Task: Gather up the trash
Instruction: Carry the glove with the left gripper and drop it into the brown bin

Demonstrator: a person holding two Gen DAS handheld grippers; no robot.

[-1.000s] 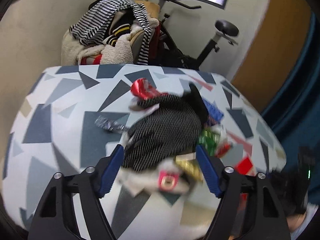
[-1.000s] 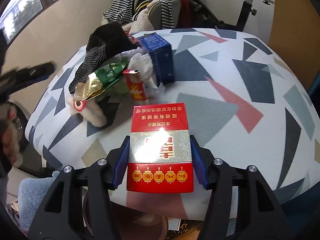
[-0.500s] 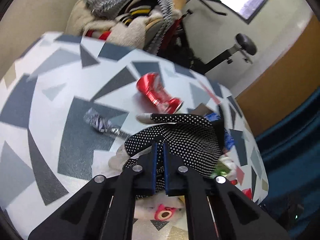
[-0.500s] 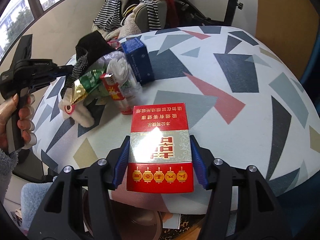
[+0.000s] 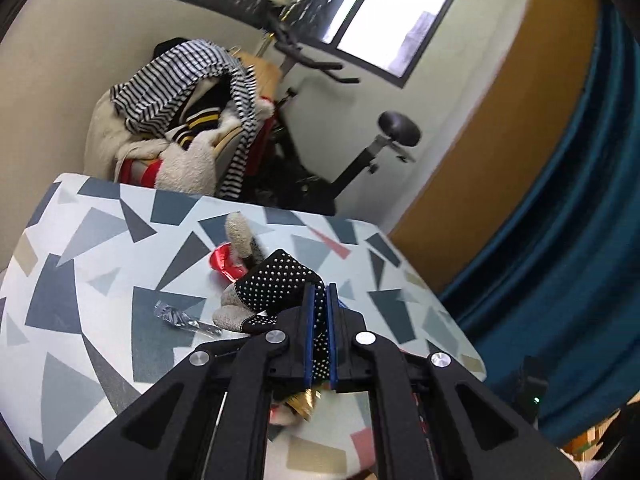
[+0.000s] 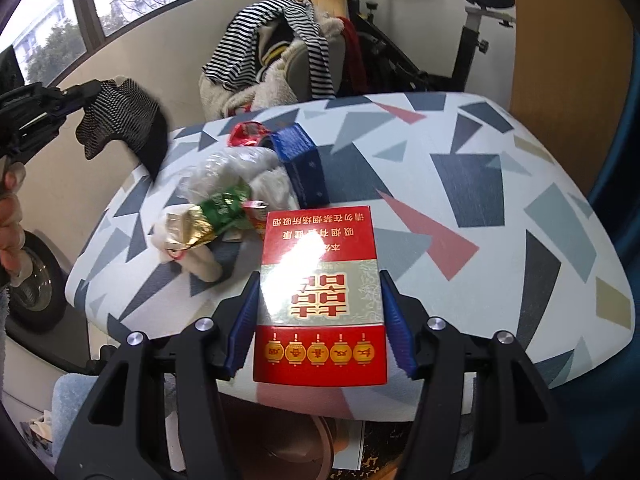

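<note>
My left gripper is shut on a black dotted glove, which hangs from it above the table's left edge. In the right wrist view, my right gripper is shut on a red carton over the near side of the patterned table. A pile of trash lies on the table: a crushed red can, a blue box, a green and gold wrapper and crumpled white plastic. A clear wrapper lies apart from the pile.
Behind the table stands a chair heaped with striped clothes, and an exercise bike beside it. A blue curtain hangs on the right. A person's hand holds the left gripper's handle.
The left gripper went from open around the glove to shut on it, then rose and lifted it off the pile. The right gripper rose a little with the carton.
</note>
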